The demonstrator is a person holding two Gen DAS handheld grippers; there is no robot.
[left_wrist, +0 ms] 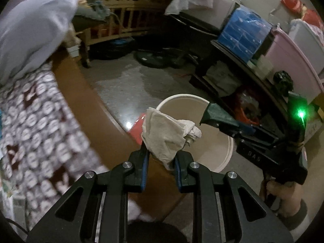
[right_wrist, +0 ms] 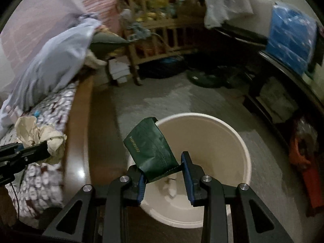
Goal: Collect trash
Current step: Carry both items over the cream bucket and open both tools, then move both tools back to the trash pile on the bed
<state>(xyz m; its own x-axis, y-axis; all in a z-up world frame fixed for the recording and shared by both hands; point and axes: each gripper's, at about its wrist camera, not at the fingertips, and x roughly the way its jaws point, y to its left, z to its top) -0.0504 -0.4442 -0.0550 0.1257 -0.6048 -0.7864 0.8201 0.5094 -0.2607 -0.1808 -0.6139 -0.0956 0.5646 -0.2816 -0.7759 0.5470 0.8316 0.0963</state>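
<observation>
My left gripper (left_wrist: 162, 158) is shut on a crumpled beige tissue (left_wrist: 166, 135), held above the bed's wooden edge, just left of a white bucket (left_wrist: 224, 160) on the floor. The tissue also shows in the right wrist view (right_wrist: 38, 133). My right gripper (right_wrist: 164, 174) holds a dark green wrapper (right_wrist: 151, 147) by its lower edge over the bucket's (right_wrist: 239, 139) left rim; its jaws stand fairly wide. The wrapper also shows in the left wrist view (left_wrist: 218, 115). Small white bits lie at the bucket's bottom (right_wrist: 170, 190).
A bed with a patterned sheet (left_wrist: 34, 125) and wooden frame (left_wrist: 85, 101) is at left, with a blue pillow (right_wrist: 50, 66). A wooden crib (right_wrist: 162, 40) stands at the back. A dark shelf with blue (left_wrist: 243, 32) and pink boxes (left_wrist: 291, 56) runs along the right.
</observation>
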